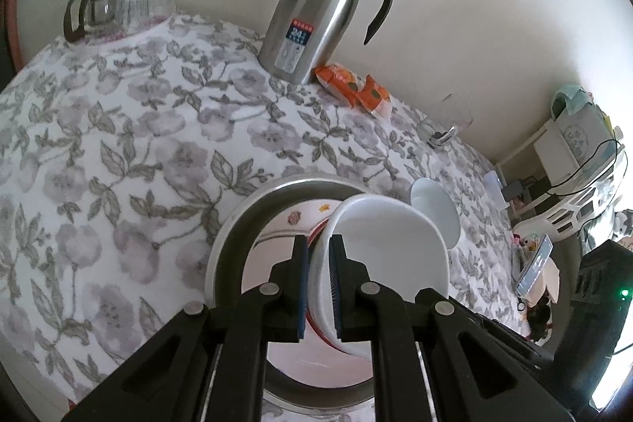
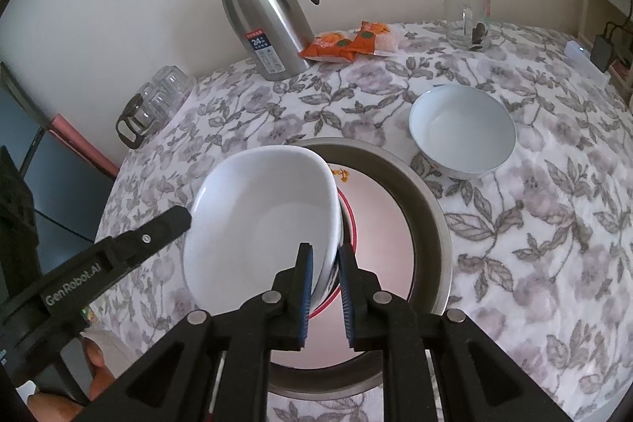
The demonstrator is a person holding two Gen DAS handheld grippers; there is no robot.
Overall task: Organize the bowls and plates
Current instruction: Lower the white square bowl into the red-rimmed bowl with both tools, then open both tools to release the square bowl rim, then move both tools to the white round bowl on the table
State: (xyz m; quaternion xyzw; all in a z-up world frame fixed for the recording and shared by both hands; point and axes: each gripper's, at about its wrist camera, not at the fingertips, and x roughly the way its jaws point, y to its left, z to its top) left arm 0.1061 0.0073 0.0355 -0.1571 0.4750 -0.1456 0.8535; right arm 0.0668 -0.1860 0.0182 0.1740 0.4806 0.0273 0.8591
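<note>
The left tool [image 1: 319, 287] is clenched on the near rim of a white squarish bowl [image 1: 389, 252], one finger inside the wall and one outside, and the right tool [image 2: 326, 289] grips the same bowl [image 2: 265, 212] at its right-hand rim in the same way. The bowl is tilted rather than level: in the right wrist view its hollow faces up and toward the camera, its long axis running from about 5 o'clock up to 11 o'clock, with the far edge raised. It hangs over the left part of a round metal tray [image 2: 431, 224], where a pink plate with a red rim [image 2: 379, 220] lies flat; I cannot tell whether the bowl's underside touches that plate. In the left wrist view the tray [image 1: 233, 228] sits at 6 o'clock on the floral tablecloth [image 1: 118, 153] of the table. A second white bowl [image 2: 463, 131], round and upright, stands on the cloth just beyond the tray at about 2 o'clock, apart from the held one. Farther back a steel thermal jug [image 2: 265, 26] stands upright at 12 o'clock, handle pointing right, with orange snack packets [image 2: 348, 44] just beside its base and a clear glass mug [image 2: 467, 14] at 1 o'clock. Upturned glasses [image 2: 166, 93] cluster at 10 o'clock.
</note>
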